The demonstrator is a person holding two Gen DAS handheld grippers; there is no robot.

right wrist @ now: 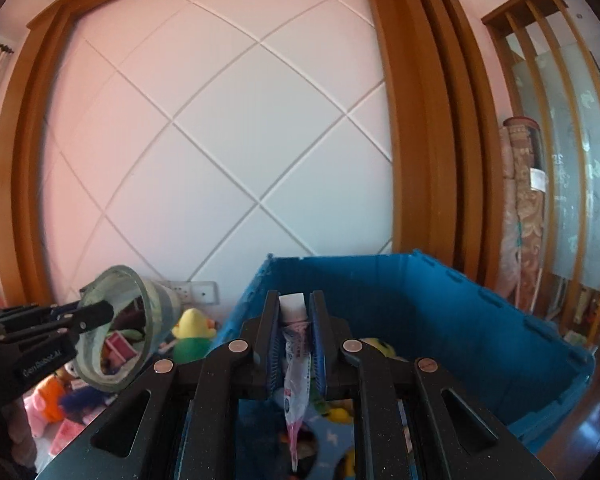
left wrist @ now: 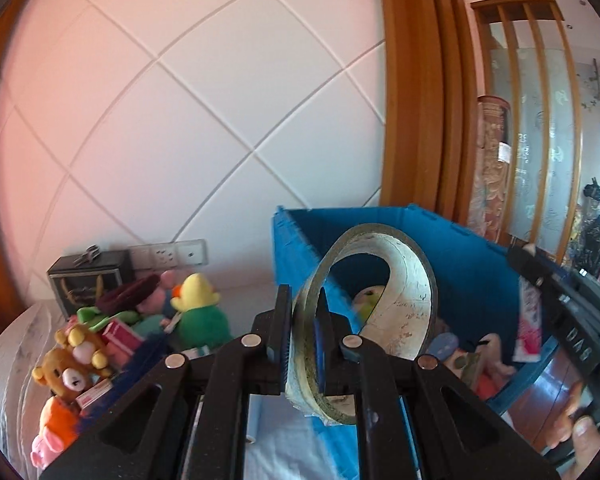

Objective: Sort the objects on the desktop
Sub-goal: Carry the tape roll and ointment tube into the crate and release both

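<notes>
White diamond-panelled wall behind, a light, stiff tape roll (left wrist: 364, 316) is clamped by its wall in the left gripper (left wrist: 303, 320) and a limp, slippery sachet (right wrist: 296, 356) is pinched in the right gripper (right wrist: 295, 344), both above the blue crate (right wrist: 440, 300).

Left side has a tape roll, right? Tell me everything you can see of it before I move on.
The tape roll is a wide ring of translucent, greenish-grey tape on a scuffed whitish core that looks like cardboard, hollow through the middle. The left gripper is shut on its wall, one jaw inside the ring and one outside. It hangs in the air, tilted, in front of the blue crate and touching nothing else. The right wrist view shows it left of the crate, above the plush toys.
</notes>
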